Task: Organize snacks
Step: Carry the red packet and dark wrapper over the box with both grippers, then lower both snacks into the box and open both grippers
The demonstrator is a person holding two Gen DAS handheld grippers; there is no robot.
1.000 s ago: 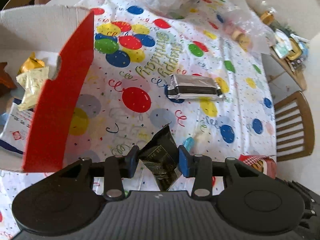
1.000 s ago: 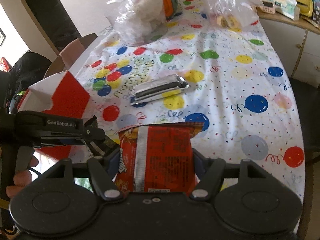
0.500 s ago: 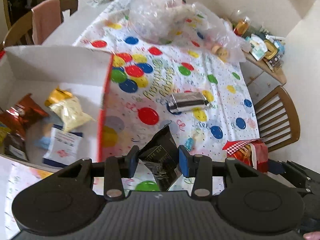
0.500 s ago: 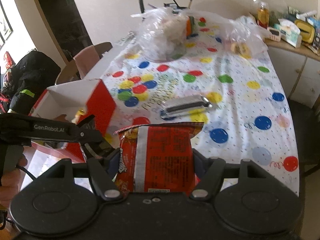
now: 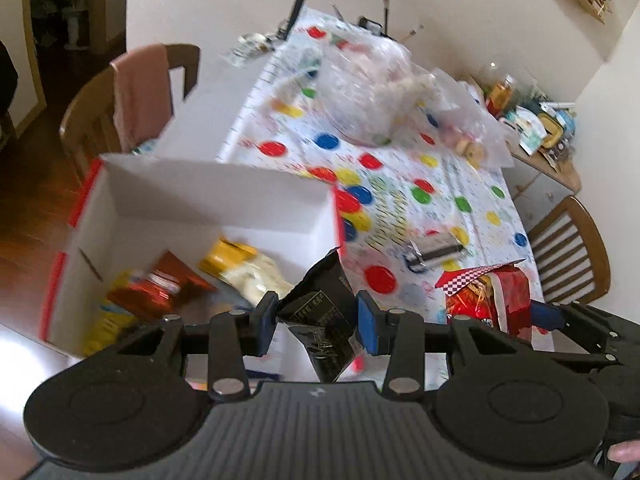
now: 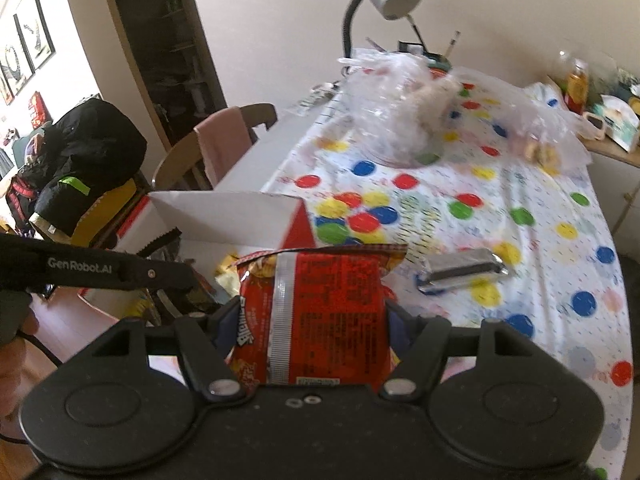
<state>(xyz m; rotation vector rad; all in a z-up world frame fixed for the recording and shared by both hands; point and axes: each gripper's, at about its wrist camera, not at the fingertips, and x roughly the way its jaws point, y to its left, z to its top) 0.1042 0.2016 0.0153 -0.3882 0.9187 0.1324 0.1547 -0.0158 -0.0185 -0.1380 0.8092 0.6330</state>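
Two snacks are in the air at once! The left gripper is clamped narrow on a black snack packet, pads pressing its sides, and it hangs right over the near right corner of the white box with red sides. The right gripper stands much wider, squeezing a fat red snack bag, which sits at about 3 o'clock from the box in the left wrist view.

Progress looks good: the box already holds a red foil pack, a yellow-and-cream pack and something yellow low at its left wall. Left to do, by my reckoning: drop these two in, then fetch the silver wrapped bar lying alone on the balloon tablecloth, at 1 o'clock from the red bag.

Room to move? The box mouth is open, and its floor shows bare white toward the far wall. The box's right wall is the edge to clear. Clear plastic bags sit well apart at 12 o'clock, and the two tools are close side by side.
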